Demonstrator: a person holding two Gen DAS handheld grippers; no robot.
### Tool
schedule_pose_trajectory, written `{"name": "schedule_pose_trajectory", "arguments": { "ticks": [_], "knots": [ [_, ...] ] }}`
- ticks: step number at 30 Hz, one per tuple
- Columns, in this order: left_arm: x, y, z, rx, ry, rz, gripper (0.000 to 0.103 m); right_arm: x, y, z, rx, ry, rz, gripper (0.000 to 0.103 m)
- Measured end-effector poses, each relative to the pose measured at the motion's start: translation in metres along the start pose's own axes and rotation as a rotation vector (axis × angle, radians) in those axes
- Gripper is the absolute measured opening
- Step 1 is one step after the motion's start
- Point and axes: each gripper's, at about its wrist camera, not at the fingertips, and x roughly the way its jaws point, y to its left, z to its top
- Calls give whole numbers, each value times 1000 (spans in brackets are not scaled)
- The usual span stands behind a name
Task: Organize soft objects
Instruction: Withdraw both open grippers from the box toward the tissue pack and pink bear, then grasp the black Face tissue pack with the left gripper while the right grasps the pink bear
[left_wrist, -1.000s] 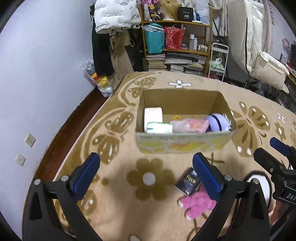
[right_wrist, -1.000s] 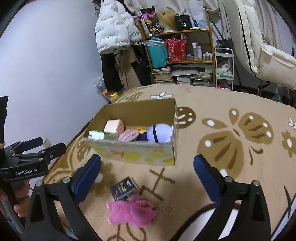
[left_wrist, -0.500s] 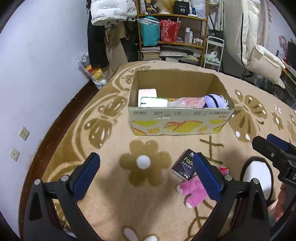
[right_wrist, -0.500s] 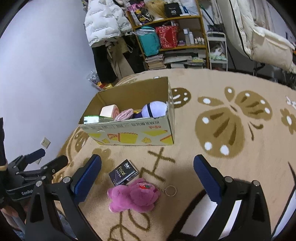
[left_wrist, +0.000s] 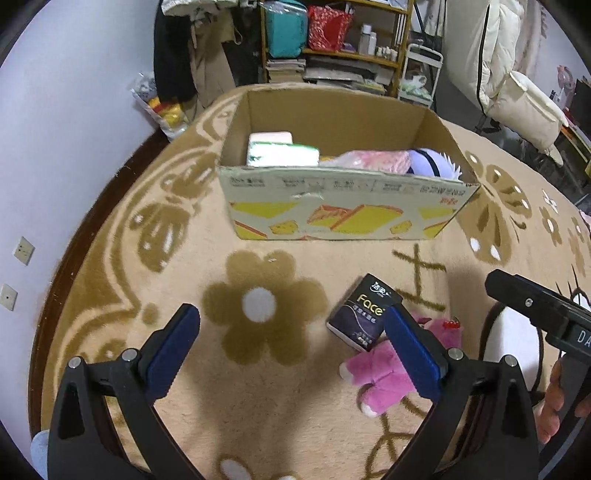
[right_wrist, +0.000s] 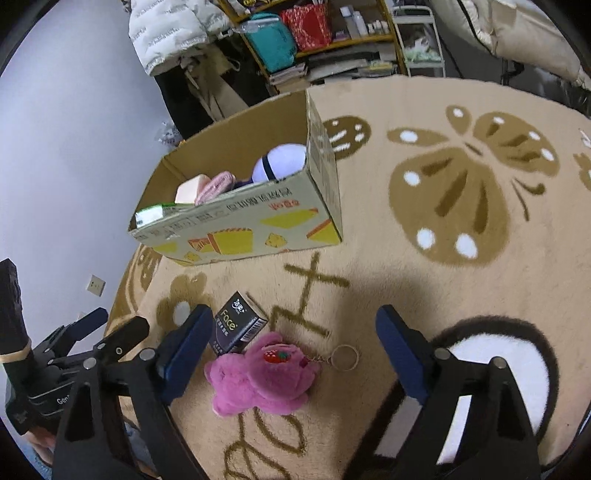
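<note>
A pink plush toy (right_wrist: 258, 376) with a key ring (right_wrist: 345, 357) lies on the beige rug, touching a dark tissue pack (right_wrist: 238, 326). Both also show in the left wrist view: plush (left_wrist: 384, 373), pack (left_wrist: 364, 312). An open cardboard box (left_wrist: 340, 206) behind them holds a green tissue pack (left_wrist: 282, 155), a pink soft item (left_wrist: 373, 160) and a purple-white plush (left_wrist: 432, 164). My right gripper (right_wrist: 293, 345) is open and empty, low over the pink plush. My left gripper (left_wrist: 291, 343) is open and empty, left of the plush.
The box also shows in the right wrist view (right_wrist: 240, 225). A lilac wall (left_wrist: 55, 147) and wood floor edge run along the left. Cluttered shelves (left_wrist: 332, 40), a hanging jacket (right_wrist: 170, 33) and a white cart (left_wrist: 421, 70) stand behind the rug.
Both grippers have dropped lower and closer to the pink plush and tissue pack. The right gripper now frames the plush. Nothing was taken hold of.
</note>
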Motion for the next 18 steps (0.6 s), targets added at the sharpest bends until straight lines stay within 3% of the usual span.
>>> {"name": "schedule_pose_trajectory", "arguments": {
  "ticks": [7,9,18],
  "knots": [
    [19,-10,0,21,58,-51,99,17,-2,-2,2,71,12,85],
    [25,-12,-2,29,78,-63,99,21,0,-3,-7,90,17,71],
    [49,-24,-1,76,146,-87,99,37,0,-6,-10,161,33,69]
  ]
}}
